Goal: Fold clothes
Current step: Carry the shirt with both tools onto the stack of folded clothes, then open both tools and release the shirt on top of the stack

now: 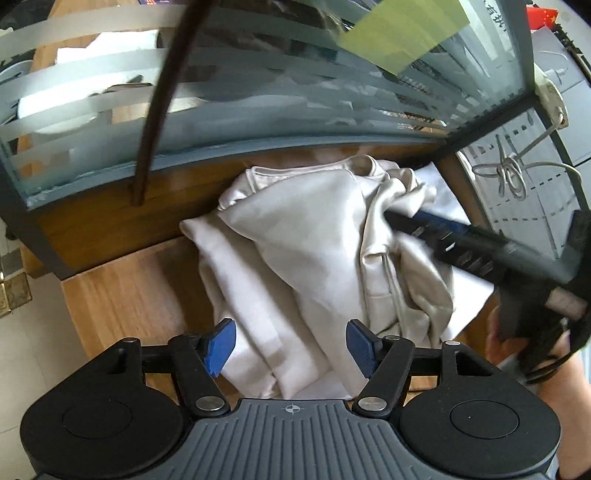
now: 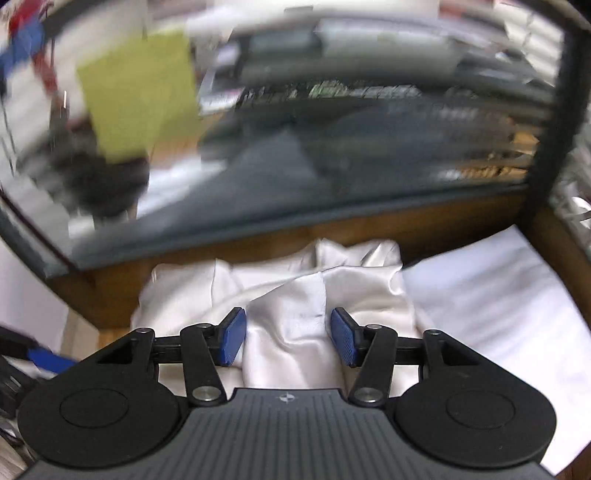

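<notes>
A cream satin garment (image 1: 295, 240) lies crumpled in loose folds on the wooden desk (image 1: 122, 295), against the partition. My left gripper (image 1: 291, 347) hovers over its near edge, jaws open, nothing pressed between the blue pads. My right gripper (image 1: 393, 218) reaches in from the right, its fingertips buried in the garment's right folds. In the right wrist view, the right gripper (image 2: 288, 341) stands open with a raised fold of the garment (image 2: 288, 314) between its pads, which do not press on it. The left gripper's blue pad (image 2: 48, 360) shows at the lower left.
A glass partition (image 1: 258, 122) with frosted stripes and a dark frame closes off the desk's far side. A dark strap (image 1: 155, 122) hangs before it. A yellow-green note (image 1: 402, 33) sticks to the glass. A white sheet (image 2: 498, 295) lies under the garment's right side. A coiled cable (image 1: 509, 173) hangs at right.
</notes>
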A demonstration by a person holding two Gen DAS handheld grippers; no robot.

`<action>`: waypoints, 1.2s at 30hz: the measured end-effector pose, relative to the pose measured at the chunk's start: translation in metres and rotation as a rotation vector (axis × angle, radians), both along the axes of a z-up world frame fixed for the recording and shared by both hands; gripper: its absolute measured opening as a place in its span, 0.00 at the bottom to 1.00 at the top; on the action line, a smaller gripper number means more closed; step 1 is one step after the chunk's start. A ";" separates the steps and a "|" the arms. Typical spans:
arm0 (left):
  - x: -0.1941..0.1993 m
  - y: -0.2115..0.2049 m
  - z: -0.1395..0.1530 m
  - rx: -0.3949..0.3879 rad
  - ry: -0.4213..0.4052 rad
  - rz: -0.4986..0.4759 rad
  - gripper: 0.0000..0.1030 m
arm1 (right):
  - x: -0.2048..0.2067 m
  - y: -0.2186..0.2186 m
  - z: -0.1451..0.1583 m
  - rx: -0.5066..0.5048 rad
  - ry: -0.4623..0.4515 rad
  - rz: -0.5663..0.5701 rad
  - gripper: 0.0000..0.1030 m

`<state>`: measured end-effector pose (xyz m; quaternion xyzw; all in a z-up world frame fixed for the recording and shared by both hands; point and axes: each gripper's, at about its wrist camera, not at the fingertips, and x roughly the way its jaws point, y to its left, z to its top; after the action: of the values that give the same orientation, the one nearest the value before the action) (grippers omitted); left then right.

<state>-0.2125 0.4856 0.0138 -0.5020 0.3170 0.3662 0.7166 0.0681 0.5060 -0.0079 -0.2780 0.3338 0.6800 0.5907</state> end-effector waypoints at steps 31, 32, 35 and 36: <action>0.016 -0.041 0.029 0.214 0.101 -0.147 1.00 | -0.033 -0.089 0.072 0.020 -0.027 -0.084 0.82; 0.016 -0.043 0.030 0.223 0.108 -0.150 1.00 | -0.034 -0.094 0.073 0.020 -0.024 -0.091 0.83; 0.014 -0.048 0.032 0.241 0.128 -0.154 1.00 | -0.036 -0.107 0.073 0.021 -0.019 -0.108 0.86; 0.013 -0.051 0.032 0.247 0.134 -0.159 1.00 | -0.036 -0.112 0.073 0.020 -0.018 -0.113 0.87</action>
<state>-0.1996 0.4350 0.0460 -0.3578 0.3554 0.3773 0.7768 0.0320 0.3943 0.0649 -0.2588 0.3368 0.6462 0.6340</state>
